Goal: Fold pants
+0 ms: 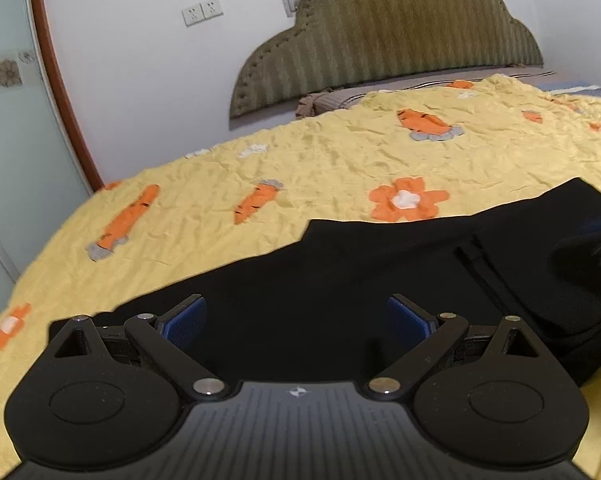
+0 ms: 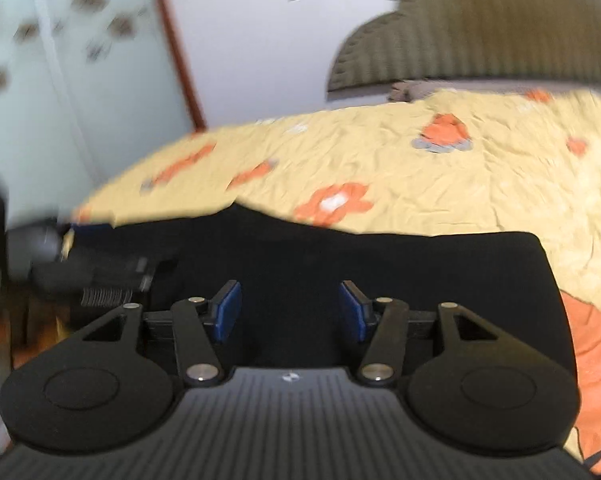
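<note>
pants: black pants (image 1: 340, 280) lie flat on your yellow quilt (image 1: 320, 160), filling the lower middle of both views; in the right wrist view their square far corner sits at about 3 o'clock

left gripper: your left gripper (image 1: 296, 320) has its jaws spread wide, blue pads (image 1: 184, 320) well apart with nothing pinched between them, just black cloth showing below (can't tell if the tips actually touch it)

right gripper: your right gripper (image 2: 290, 312) stands roughly half open, pads (image 2: 230, 308) apart and gripping nothing, pants (image 2: 380, 272) right underneath

other gripper: in the right wrist view, part of a dark gripper body shows at 9 o'clock (blurry, so no details); in the left wrist view a dark blurred shape sits at 3 o'clock over the pants

quilt: crinkled, with orange carrots (image 1: 128, 220) and an orange flower (image 1: 406, 200) just past the pants' far edge at 12 o'clock

headboard: olive ribbed headboard (image 1: 400, 40) at 12 to 1 o'clock, against a white wall

sockets: two wall sockets (image 1: 202, 12) at 11 o'clock
</note>
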The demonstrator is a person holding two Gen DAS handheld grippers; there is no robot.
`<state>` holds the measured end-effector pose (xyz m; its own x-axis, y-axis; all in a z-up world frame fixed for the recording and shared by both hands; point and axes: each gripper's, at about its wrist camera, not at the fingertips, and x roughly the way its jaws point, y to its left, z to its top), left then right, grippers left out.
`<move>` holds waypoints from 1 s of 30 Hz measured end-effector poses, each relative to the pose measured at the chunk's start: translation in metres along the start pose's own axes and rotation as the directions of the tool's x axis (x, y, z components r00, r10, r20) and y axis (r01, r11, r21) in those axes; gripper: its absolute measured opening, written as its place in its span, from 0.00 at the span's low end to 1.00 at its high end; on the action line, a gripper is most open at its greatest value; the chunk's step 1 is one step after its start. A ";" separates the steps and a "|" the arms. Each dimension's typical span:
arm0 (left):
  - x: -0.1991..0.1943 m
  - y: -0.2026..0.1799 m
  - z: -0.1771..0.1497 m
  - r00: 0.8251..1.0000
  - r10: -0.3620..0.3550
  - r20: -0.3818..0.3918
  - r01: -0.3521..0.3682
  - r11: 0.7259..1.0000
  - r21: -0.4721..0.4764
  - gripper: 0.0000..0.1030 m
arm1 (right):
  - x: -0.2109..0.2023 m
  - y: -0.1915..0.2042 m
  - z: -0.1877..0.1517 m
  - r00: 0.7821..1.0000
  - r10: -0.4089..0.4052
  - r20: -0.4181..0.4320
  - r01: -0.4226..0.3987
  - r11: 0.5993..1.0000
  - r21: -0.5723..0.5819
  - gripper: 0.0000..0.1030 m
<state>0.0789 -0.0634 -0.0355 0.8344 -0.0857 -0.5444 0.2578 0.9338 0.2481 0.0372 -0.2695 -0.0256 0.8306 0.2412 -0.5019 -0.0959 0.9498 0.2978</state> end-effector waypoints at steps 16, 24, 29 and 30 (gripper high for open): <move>0.004 -0.020 -0.003 0.995 -0.078 -0.057 0.079 0.997 0.022 0.95 | -0.052 -0.204 0.008 0.993 0.115 0.022 -0.110 0.852 0.512 0.66; -0.002 -0.026 0.004 1.000 -0.024 -0.021 0.025 0.998 0.065 0.95 | -0.015 -0.246 -0.005 0.974 0.225 -0.032 -0.163 0.791 0.590 0.56; -0.007 -0.026 0.007 1.000 0.003 0.010 -0.004 0.997 0.083 0.95 | -0.007 -0.244 -0.007 0.953 0.296 -0.067 -0.208 0.799 0.565 0.57; -0.008 -0.025 0.007 1.000 0.007 0.017 -0.009 0.996 0.086 0.95 | -0.009 -0.243 -0.008 0.946 0.314 -0.080 -0.219 0.802 0.555 0.57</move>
<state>0.0694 -0.0887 -0.0316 0.8445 -0.0850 -0.5288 0.2916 0.9011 0.3209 0.0489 -0.5007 -0.0999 0.7114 0.5428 -0.4464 0.0454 0.5983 0.7999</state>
